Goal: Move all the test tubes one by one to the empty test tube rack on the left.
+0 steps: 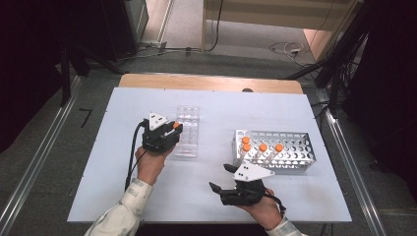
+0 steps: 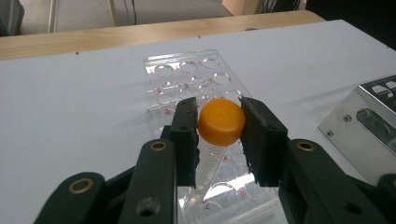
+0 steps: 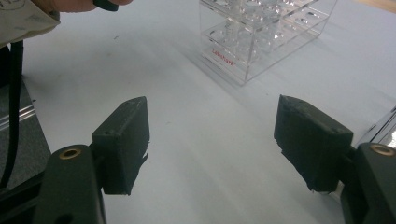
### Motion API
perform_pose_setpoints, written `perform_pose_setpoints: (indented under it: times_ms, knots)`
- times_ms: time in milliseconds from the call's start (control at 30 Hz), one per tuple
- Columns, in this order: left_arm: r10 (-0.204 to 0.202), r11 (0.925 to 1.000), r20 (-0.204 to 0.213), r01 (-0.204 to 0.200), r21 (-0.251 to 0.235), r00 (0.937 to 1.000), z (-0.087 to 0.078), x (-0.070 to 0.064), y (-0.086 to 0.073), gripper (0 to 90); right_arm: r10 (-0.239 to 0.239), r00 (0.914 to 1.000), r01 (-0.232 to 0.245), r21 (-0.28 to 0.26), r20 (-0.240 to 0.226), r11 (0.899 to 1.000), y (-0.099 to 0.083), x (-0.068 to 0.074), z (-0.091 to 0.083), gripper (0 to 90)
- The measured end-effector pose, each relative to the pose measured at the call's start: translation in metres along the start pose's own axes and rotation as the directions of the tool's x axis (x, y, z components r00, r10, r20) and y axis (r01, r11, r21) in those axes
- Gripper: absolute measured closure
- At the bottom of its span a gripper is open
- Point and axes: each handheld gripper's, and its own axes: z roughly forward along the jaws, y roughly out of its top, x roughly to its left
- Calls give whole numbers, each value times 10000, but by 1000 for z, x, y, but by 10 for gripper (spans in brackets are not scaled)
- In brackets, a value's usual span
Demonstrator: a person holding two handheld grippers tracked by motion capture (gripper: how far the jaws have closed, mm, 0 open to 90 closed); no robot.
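Note:
My left gripper (image 2: 218, 125) is shut on an orange-capped tube (image 2: 221, 121), whose clear body reaches down into a hole of the clear plastic rack (image 2: 187, 77). From above, that gripper (image 1: 173, 129) sits over the clear rack (image 1: 188, 129), the tube's cap (image 1: 176, 125) showing between its jaws. A metal rack (image 1: 287, 147) at the right holds several orange-capped tubes (image 1: 262, 147). My right gripper (image 1: 220, 178) hovers open in front of the metal rack, nothing between its jaws. In the right gripper view the gripper (image 3: 212, 135) faces the clear rack (image 3: 261, 35) across bare table.
A white table top (image 1: 211, 196) with a wooden edge (image 1: 211, 81) at the far side. The left hand's sleeve (image 3: 23, 18) and cable (image 3: 11, 107) lie at the left of the right gripper view. Floor cables (image 1: 287, 49) lie beyond the table.

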Motion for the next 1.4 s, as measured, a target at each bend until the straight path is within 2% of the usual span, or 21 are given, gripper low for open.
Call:
perform_pose_setpoints:
  times_ms: [133, 233, 267, 333, 500, 700, 1000, 1100, 1267, 1400]
  knots:
    - [-109, 9999, 161, 110, -35, 9998, 0, 0, -1, 591, -3, 10000, 3, -5, -11, 10000, 0, 0, 0, 253]
    - [-292, 9994, 125, 294, -170, 9995, -4, 0, 0, 482, 20, 10000, -20, -74, 24, 10000, 0, 0, -2, 253]
    - [-340, 9991, 116, 343, -251, 9994, -6, 0, 0, 482, 20, 10000, -20, -74, 24, 10000, 0, 0, -2, 253]
    - [-307, 9986, 65, 310, -424, 9995, -11, -1, 1, 418, 29, 10000, -28, -91, 48, 10000, 0, -1, -3, 253]
    - [-293, 9981, -210, 281, -544, 9994, -24, -4, -5, 178, 138, 9998, -136, -172, 151, 9998, -3, -3, -9, 253]
    - [-695, 9946, -27, 691, -781, 9976, -41, 0, -20, 138, 260, 9993, -252, -272, 284, 9993, -6, -7, -16, 253]
    - [-552, 9967, 107, 558, -597, 9984, -56, -2, -38, 132, 641, 9956, -607, -505, 683, 9969, -16, -17, -37, 255]
    - [-698, 9963, 274, 711, -481, 9972, -57, -2, -43, 132, 706, 9944, -663, -567, 781, 9962, -19, -20, -42, 255]
    - [-520, 9974, 293, 534, -494, 9982, -58, -6, -46, 132, 969, 9882, -889, -711, 1186, 9935, -27, -29, -56, 261]
    - [-532, 9971, 345, 550, -535, 9980, -60, -7, -46, 132, 1200, 9779, -1088, -736, 1715, 9913, -36, -40, -65, 269]
